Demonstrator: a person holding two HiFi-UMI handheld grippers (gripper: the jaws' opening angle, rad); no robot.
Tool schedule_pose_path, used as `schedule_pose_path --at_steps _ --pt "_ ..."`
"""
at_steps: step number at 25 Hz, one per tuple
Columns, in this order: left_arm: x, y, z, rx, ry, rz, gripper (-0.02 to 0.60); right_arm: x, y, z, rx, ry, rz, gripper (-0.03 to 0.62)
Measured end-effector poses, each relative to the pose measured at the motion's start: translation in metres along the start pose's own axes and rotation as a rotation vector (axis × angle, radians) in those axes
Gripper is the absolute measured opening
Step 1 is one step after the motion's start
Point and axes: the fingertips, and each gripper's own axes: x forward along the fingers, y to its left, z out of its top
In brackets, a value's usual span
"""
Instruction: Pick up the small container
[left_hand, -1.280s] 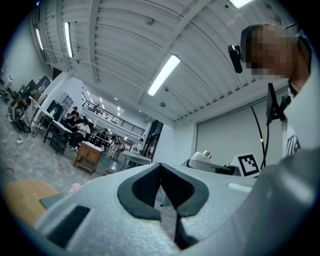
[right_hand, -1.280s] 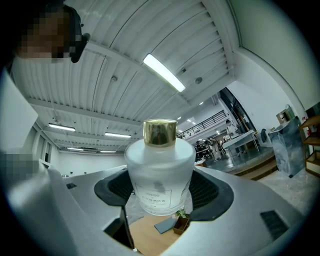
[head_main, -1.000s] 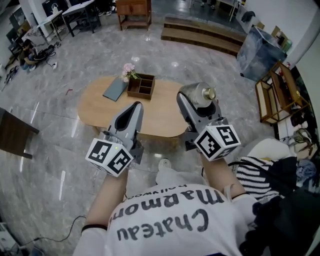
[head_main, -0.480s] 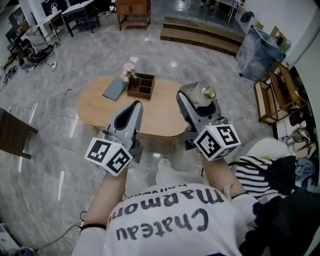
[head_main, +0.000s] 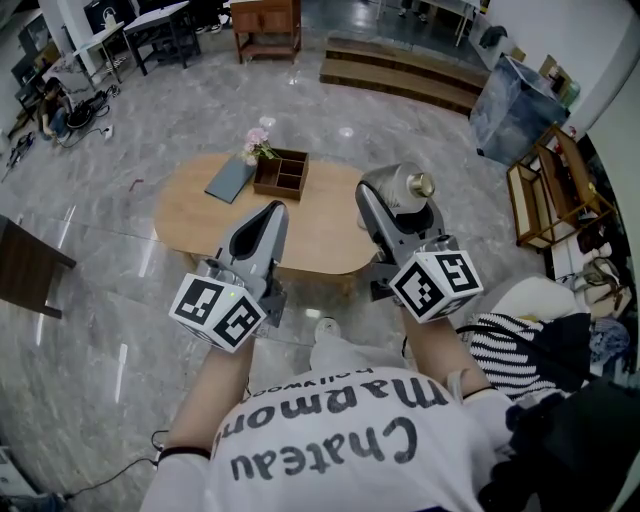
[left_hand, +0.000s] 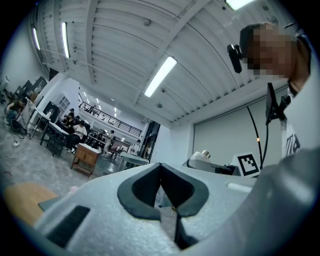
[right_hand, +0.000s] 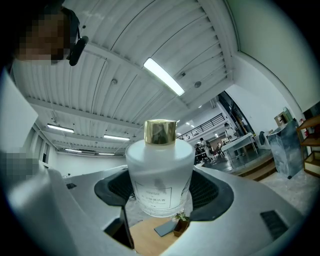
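Observation:
The small container (head_main: 404, 188) is a frosted white bottle with a gold cap, held up in the air over the right end of the oval wooden table (head_main: 318, 236). My right gripper (head_main: 392, 199) is shut on it. In the right gripper view the container (right_hand: 159, 172) stands upright between the dark pads (right_hand: 212, 190), which press on its two sides; the right gripper (right_hand: 160, 194) points up toward the ceiling. My left gripper (head_main: 269, 214) hangs over the table's near edge, shut with nothing in it. Its pads (left_hand: 145, 192) meet at the tips in the left gripper view.
On the table's far side are a wooden divided box (head_main: 282, 172), a small bunch of pink flowers (head_main: 257, 143) and a grey flat pad (head_main: 231, 178). A low shelf (head_main: 548, 190) stands at the right, steps (head_main: 400, 68) at the back. The floor is polished stone.

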Motion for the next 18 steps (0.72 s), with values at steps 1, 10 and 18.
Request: schedule_pose_path --at_steps 1,10,18 --pt "0.000 -0.001 -0.001 0.000 0.000 -0.001 0.014 -0.001 0.000 0.000 0.001 -0.002 -0.001 0.331" --pt "0.004 -0.008 0.000 0.012 -0.006 -0.012 0.014 -0.006 -0.006 0.009 0.042 -0.040 0.017 0.331" --pt "0.007 -0.014 0.001 0.023 -0.004 -0.021 0.014 -0.008 -0.001 0.016 0.051 -0.087 0.051 0.331"
